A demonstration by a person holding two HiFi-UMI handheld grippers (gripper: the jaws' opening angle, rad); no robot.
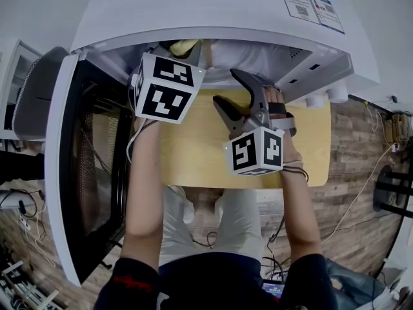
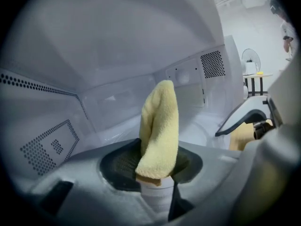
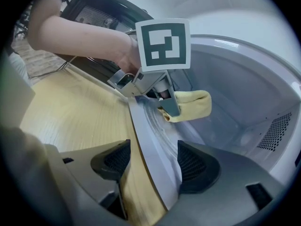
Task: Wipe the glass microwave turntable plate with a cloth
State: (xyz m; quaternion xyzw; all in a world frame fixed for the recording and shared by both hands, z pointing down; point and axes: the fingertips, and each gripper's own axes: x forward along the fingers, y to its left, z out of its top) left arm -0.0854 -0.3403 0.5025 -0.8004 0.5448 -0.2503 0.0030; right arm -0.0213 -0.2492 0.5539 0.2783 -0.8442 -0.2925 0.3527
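In the right gripper view the glass turntable plate point(image 3: 150, 140) stands on edge between the pads of my right gripper point(image 3: 155, 166), which is shut on its rim. It rises toward the microwave opening. My left gripper point(image 2: 153, 168) is shut on a folded yellow cloth point(image 2: 160, 131) inside the white oven cavity. The cloth point(image 3: 193, 105) lies against the plate's far part, beside the left gripper point(image 3: 164, 98). From the head view, the left gripper point(image 1: 187, 53) reaches into the oven mouth with the cloth point(image 1: 184, 46), and the right gripper point(image 1: 224, 86) is just to its right. The clear plate is hard to make out there.
The white microwave point(image 1: 226, 11) stands on a wooden table point(image 1: 193, 154), its dark door point(image 1: 84, 166) swung open to the left. The person's legs are under the table's near edge. Cables point(image 1: 361, 192) trail over the wood-pattern floor at right.
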